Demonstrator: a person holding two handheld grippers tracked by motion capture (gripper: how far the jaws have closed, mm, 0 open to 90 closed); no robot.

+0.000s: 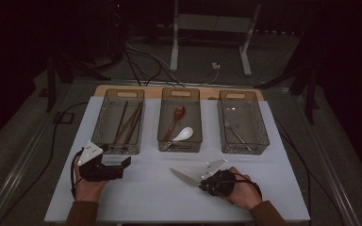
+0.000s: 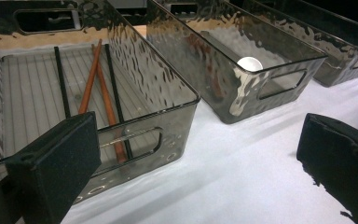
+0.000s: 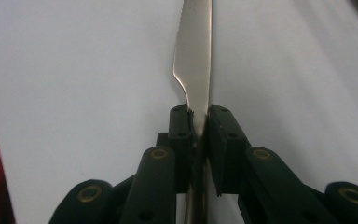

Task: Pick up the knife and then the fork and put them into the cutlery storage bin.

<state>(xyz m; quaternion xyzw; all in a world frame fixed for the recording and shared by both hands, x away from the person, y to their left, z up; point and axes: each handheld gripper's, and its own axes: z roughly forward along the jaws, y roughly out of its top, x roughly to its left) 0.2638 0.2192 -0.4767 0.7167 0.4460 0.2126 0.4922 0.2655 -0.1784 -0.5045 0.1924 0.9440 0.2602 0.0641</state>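
Note:
My right gripper (image 1: 206,181) (image 3: 198,114) is shut on a steel table knife (image 1: 185,177) (image 3: 194,60), clamped where blade meets handle. The blade points left and away over the white mat. Near the mat's left front, my left gripper (image 1: 122,165) (image 2: 200,154) stands open with nothing between its jaws, just in front of the left bin (image 1: 104,123) (image 2: 168,88). That bin holds brown and black chopsticks (image 1: 127,123) (image 2: 89,84). The middle bin (image 1: 163,113) (image 2: 279,56) holds a brown spoon (image 1: 176,120) and a white spoon (image 1: 183,135) (image 2: 250,63). A fork (image 1: 235,133) lies in the right bin (image 1: 261,125).
The three smoky clear bins stand in a row along the far half of the white mat (image 1: 160,188). A wooden table edge (image 1: 99,88) shows behind them. Cables and stand legs (image 1: 174,52) lie on the dark floor beyond.

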